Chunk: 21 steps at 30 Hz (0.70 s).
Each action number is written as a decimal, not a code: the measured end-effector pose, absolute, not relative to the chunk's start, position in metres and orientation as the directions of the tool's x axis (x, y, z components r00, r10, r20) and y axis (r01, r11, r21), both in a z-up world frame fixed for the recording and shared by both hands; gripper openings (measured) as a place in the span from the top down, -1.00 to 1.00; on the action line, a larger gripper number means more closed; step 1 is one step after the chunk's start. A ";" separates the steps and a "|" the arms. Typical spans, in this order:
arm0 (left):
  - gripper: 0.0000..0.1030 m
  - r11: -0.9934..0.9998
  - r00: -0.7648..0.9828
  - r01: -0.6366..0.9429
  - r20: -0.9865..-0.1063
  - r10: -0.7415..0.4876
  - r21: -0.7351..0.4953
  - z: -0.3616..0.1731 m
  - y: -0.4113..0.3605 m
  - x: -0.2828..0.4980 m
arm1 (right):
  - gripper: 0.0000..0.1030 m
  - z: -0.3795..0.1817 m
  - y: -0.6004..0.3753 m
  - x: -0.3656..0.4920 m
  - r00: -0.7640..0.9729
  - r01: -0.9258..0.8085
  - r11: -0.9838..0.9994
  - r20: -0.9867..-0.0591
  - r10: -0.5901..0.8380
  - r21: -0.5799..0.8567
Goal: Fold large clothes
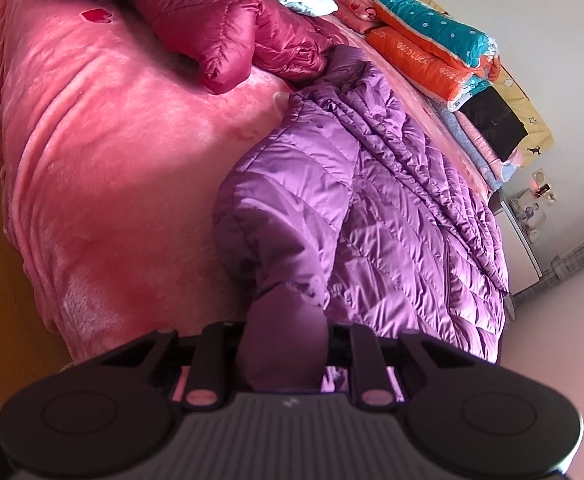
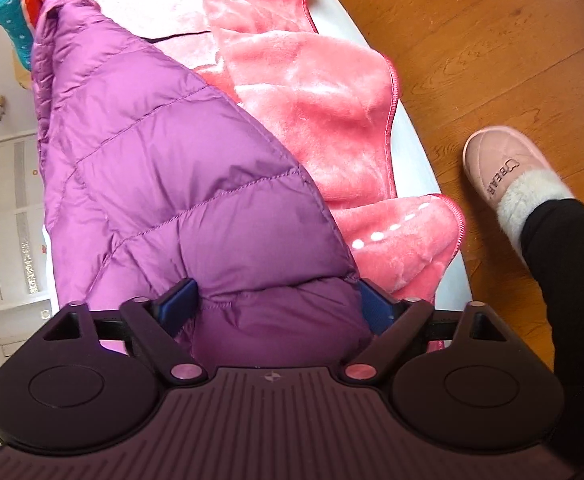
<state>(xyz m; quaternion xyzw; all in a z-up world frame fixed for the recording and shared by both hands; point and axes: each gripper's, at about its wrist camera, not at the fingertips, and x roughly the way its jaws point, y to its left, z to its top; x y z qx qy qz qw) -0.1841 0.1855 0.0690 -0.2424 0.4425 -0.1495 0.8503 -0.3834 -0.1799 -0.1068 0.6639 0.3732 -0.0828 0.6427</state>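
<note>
Purple down jacket (image 1: pixel 364 216) between both grippers' jaws — bunched, gripped.

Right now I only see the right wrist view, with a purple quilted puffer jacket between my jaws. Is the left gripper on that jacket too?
Observer: Yes. The left gripper has a bunched fold of the purple quilted puffer jacket pinched between its fingers.
Operator: Is any other clothing further up the bed?
Observer: A shiny dark red puffer jacket lies just beyond the purple one, on the pink fleece blanket.
Operator: What's along the far edge?
Observer: A flat black folded item sits on top of a pile of folded bedding.
</note>
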 end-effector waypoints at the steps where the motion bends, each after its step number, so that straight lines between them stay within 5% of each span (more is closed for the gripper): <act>1: 0.66 0.837 0.566 0.042 -0.678 -0.470 -0.546 0.069 0.185 -0.184 | -0.80 -0.102 -0.177 -0.385 0.708 0.603 0.122 -0.599 0.374 0.788; 10: 0.73 0.782 0.574 0.044 -0.625 -0.530 -0.622 0.077 0.194 -0.186 | 0.12 -0.049 -0.175 -0.400 0.760 0.557 0.198 -0.591 0.271 0.807; 21: 0.76 0.651 0.579 0.084 -0.494 -0.648 -0.755 0.114 0.200 -0.177 | 0.30 0.042 -0.190 -0.397 0.932 0.280 0.187 -0.313 0.183 0.942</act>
